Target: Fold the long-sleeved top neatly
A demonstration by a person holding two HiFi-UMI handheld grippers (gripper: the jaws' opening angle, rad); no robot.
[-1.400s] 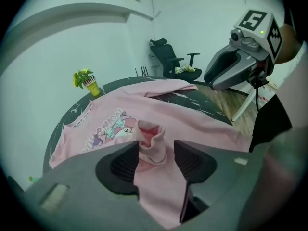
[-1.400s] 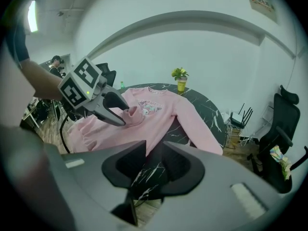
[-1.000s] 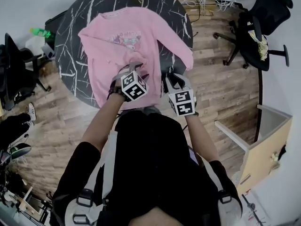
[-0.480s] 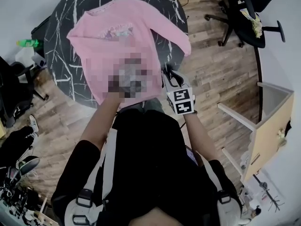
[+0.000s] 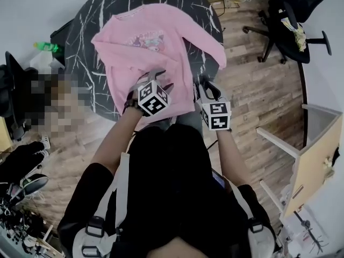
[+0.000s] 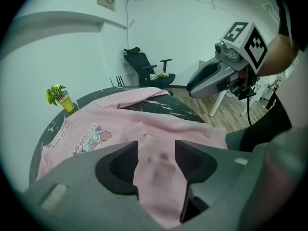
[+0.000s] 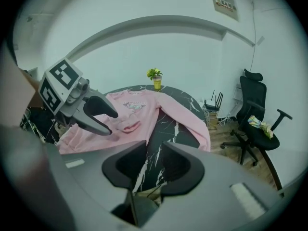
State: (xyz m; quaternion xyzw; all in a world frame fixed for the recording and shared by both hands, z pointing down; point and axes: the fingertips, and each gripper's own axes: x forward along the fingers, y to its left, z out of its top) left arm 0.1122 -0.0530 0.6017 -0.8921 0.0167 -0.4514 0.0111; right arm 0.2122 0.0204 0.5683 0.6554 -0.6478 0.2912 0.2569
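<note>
At the left, the left gripper (image 6: 156, 153) stands wide. A bunched fold of the long-sleeved top (image 5: 177, 31) fills the gap from pad to pad, so we read the jaws as clasped on that cloth. From above, this gripper sits over the lower middle of the garment, not far from the hem.

The pink top lies front-up on a round black table (image 5: 80, 42) veined with white. Its collar points away from us and its hem lies at the near edge. One sleeve (image 5: 210, 43) runs out to the right, and its cuff hangs past the rim.

Further right, the right gripper (image 7: 154, 160) has its jaws partly apart and holds nothing. Through the gap we see only bare tabletop. It hovers just beside the top's right-hand edge, near the table's near rim.

The views differ in what they give us. The head view alone shows the whole garment, a green bottle (image 5: 47, 46) beyond the table's left side and the wooden floor (image 5: 252, 90). The left gripper view alone shows the cloth drawn up between the pads. The right gripper view shows the left gripper from the side, its fingers spread about a raised hump of fabric. It also shows a potted plant (image 7: 155, 76) at the far rim and an office chair (image 7: 257, 114) at the right.
</note>
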